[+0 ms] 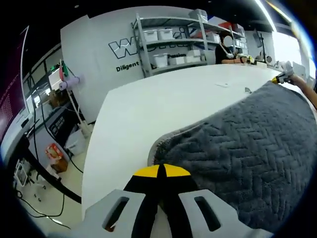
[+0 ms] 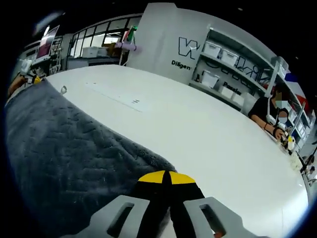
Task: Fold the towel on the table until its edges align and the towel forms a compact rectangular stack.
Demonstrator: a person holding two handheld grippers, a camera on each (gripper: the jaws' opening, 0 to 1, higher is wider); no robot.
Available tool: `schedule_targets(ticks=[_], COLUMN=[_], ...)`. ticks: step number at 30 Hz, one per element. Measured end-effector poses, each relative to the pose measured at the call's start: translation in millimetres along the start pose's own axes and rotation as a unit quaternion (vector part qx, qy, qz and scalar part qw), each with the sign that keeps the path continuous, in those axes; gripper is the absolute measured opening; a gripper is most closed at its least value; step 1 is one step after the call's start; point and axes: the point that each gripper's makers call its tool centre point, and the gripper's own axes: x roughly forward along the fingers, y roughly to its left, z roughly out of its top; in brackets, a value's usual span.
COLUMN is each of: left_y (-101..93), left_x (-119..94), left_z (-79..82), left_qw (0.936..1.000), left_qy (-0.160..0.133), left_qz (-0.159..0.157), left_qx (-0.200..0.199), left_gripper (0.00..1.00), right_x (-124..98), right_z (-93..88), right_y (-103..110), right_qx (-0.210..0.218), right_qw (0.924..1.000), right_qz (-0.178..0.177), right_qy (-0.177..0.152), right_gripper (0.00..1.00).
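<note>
Both grippers sit low over the broad white table (image 1: 148, 114), each rising from six o'clock in its own view. In the left gripper view, the left gripper (image 1: 161, 171) has its two black jaws with yellow tips pressed together, no gap between them, right at the pale-hemmed edge of the dark grey herringbone-textured towel (image 1: 247, 148); whether any cloth is pinched between the tips I cannot tell. In the right gripper view, the right gripper (image 2: 169, 177) looks the same: yellow tips meeting along a thin seam, at the towel's near corner, and a grip on the cloth cannot be confirmed there either.

The towel lies flat on the table. In the left gripper view it spreads from the jaws toward two o'clock, its long axis running away to the far right, where the other gripper shows small (with part of a person's forearm behind it). In the right gripper view the towel fills the nine o'clock side and reaches up toward ten o'clock, where the left gripper appears small at the far end. A small hanging loop (image 2: 64, 89) sits at the towel's far edge.

Beyond the table, at twelve to one o'clock, stand grey metal shelves with white storage bins (image 1: 171, 42) against a white wall with dark lettering (image 2: 185, 54). A seated person in dark clothes (image 2: 265, 111) is at the table's far side.
</note>
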Motion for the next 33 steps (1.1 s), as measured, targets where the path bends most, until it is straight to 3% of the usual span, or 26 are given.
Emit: schedule_targets(ticks=[8, 14, 17, 18, 21, 25, 30, 33], left_y=[0.5, -2.1, -2.4, -3.1, -5.1, -13.3, -26.0, -38.5], left_x=[9.0, 7.0, 4.4, 2.0, -4.3, -18.2, -39.8, -50.5], left_z=[4.9, 5.7, 8.6, 10.6, 17.2, 27.5, 33.4, 32.3], left_qw=[0.9999, 0.9997, 0.9997, 0.9996, 0.9994, 0.9992, 0.9991, 0.9991], left_qy=[-0.006, -0.002, -0.008, -0.011, -0.02, -0.03, -0.035, -0.03], left_qz=[0.004, 0.02, 0.023, 0.027, 0.029, 0.025, 0.02, -0.002], left_qx=[0.012, 0.012, -0.002, -0.006, -0.007, -0.011, -0.012, -0.029], left_gripper=[0.01, 0.02, 0.12, 0.15, 0.25, 0.43, 0.68, 0.84], right_x=[6.7, 2.2, -1.8, -5.8, -15.6, -30.3, -57.4, -72.4], right_z=[-0.4, 1.1, 3.2, 5.4, 10.6, 16.0, 17.0, 13.2], right_y=[-7.6, 0.5, -2.0, -9.1, -16.0, -12.5, 1.5, 7.5], right_qx=[-0.005, -0.011, -0.008, -0.017, -0.015, -0.014, -0.013, -0.008], right_qw=[0.9999, 0.9999, 0.9999, 0.9994, 0.9992, 0.9995, 0.999, 0.9986], right_qz=[-0.012, -0.008, -0.013, -0.03, -0.035, -0.015, 0.019, 0.036], right_qy=[0.003, 0.003, -0.001, -0.004, -0.014, -0.024, -0.039, -0.038], right_gripper=[0.0, 0.01, 0.17, 0.23, 0.25, 0.37, 0.42, 0.55])
